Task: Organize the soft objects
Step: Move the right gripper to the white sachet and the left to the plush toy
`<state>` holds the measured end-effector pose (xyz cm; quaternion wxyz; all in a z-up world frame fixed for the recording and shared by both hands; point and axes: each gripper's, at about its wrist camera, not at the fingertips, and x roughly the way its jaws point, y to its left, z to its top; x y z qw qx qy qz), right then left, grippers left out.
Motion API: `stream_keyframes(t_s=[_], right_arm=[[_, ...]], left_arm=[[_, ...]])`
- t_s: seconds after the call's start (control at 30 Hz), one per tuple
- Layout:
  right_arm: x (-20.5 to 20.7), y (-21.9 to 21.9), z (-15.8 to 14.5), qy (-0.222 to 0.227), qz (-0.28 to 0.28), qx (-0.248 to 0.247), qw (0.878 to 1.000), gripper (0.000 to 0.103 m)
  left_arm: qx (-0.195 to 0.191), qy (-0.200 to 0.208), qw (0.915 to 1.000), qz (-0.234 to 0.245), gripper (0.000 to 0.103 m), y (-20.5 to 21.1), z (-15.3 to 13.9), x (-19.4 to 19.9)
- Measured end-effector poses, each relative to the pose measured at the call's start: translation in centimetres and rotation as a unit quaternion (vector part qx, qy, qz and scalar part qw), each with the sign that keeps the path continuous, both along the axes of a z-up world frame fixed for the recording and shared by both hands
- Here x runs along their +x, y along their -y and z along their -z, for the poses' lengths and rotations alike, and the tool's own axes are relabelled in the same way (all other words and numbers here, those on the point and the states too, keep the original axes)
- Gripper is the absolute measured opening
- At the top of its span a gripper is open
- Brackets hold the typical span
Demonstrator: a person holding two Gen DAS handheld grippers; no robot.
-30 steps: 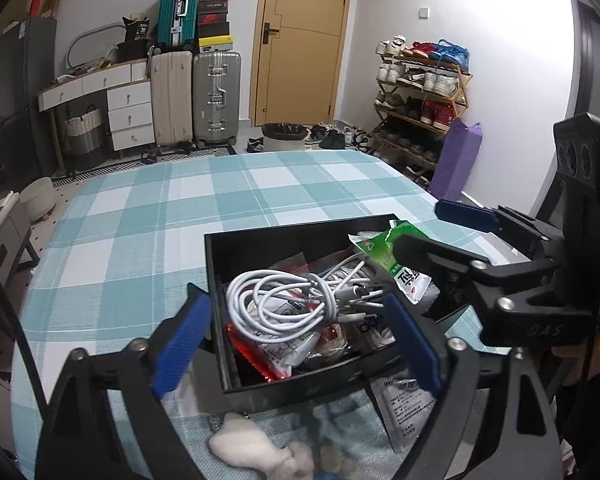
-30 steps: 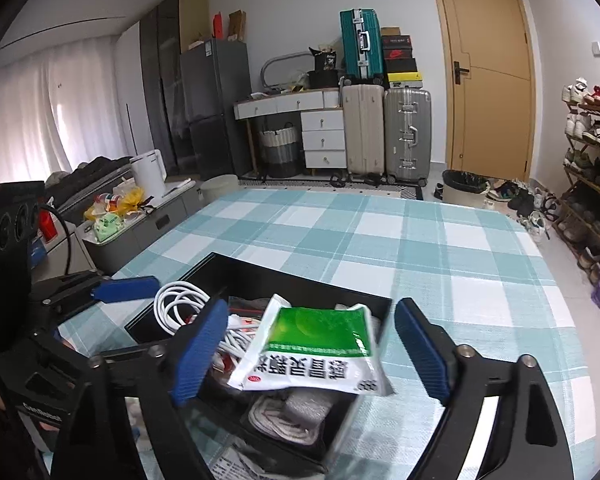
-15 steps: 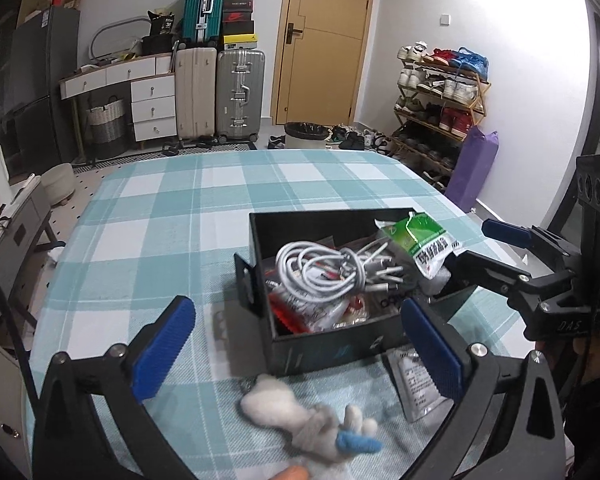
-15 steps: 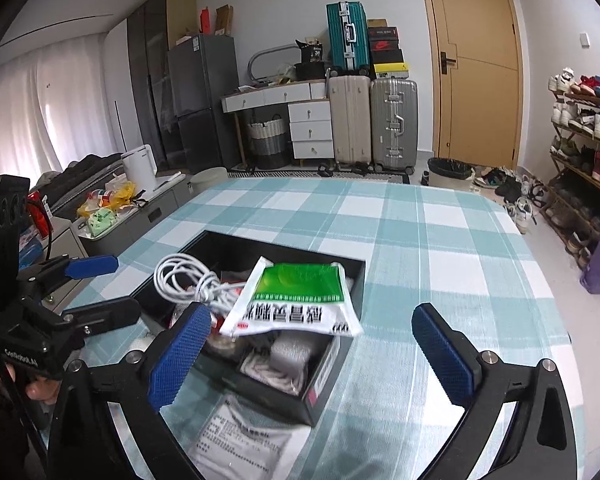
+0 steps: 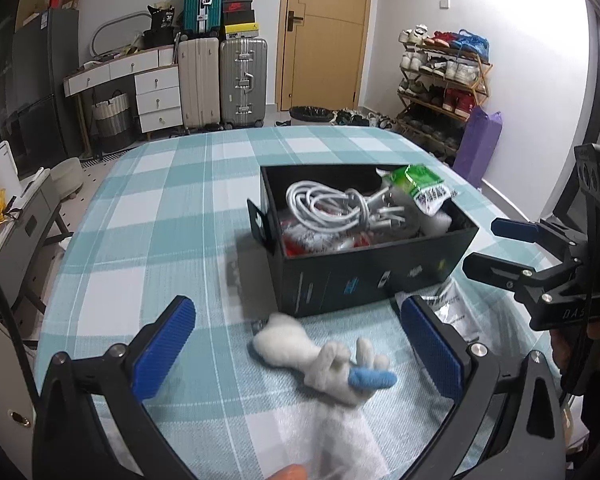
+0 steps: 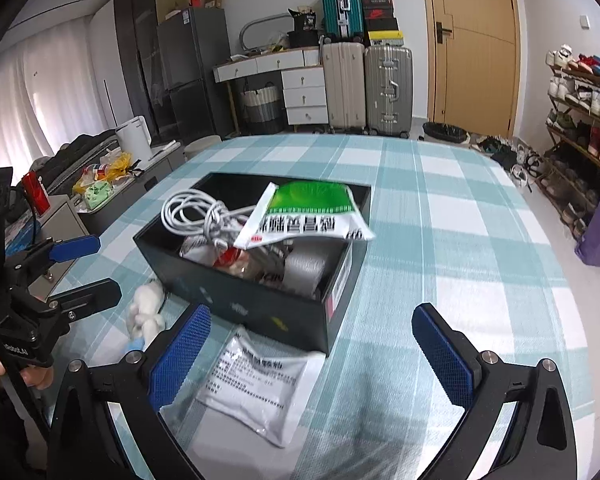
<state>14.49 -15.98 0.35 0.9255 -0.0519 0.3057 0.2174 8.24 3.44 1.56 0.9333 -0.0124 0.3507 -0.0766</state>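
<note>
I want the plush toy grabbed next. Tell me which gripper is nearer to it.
Left. The left gripper is open with the white plush toy lying between its fingers; the right gripper is off beside it, over the flat white packet.

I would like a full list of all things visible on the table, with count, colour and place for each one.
box: 1, black, centre of table, open.
cable: 1 coil, white, inside box.
green packet: 1, green and white, on top of box contents.
plush toy: 1, white with blue part, on cloth in front of box.
flat pouch: 1, white, on cloth beside box.
tablecloth: 1, teal and white check.
left hand-held gripper: 1, black with blue pads, open.
right hand-held gripper: 1, same colours, open.
</note>
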Motion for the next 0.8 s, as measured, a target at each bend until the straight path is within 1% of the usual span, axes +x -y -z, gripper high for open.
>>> stream_keyframes(t_s=[0.33, 0.43, 0.5, 0.67, 0.8], right_arm=[[-0.3, -0.4, 1.9, -0.034, 0.000, -0.001, 0.999, 0.102], [-0.3, -0.7, 2.5, -0.045, -0.003, -0.005, 0.999, 0.102], [-0.3, -0.9, 2.8, -0.052, -0.006, -0.006, 0.999, 0.102], [0.1, -2.0, 3.5, -0.069, -0.010, -0.023, 0.997, 0.102], [0.5, -3.0, 4.2, -0.082, -0.006, -0.041, 0.996, 0.102]], left_arm=[[0.001, -0.036, 0.9993, -0.004, 0.103, 0.2, 2.0, -0.1], [0.000, -0.035, 0.9992, -0.021, 0.103, -0.1, 2.3, -0.3], [-0.006, -0.043, 0.9988, -0.024, 0.103, -0.3, 2.6, -0.2], [-0.006, -0.058, 0.9977, -0.033, 0.103, -0.6, 3.3, 0.2], [-0.016, -0.063, 0.9970, -0.042, 0.103, -1.0, 3.3, 0.4]])
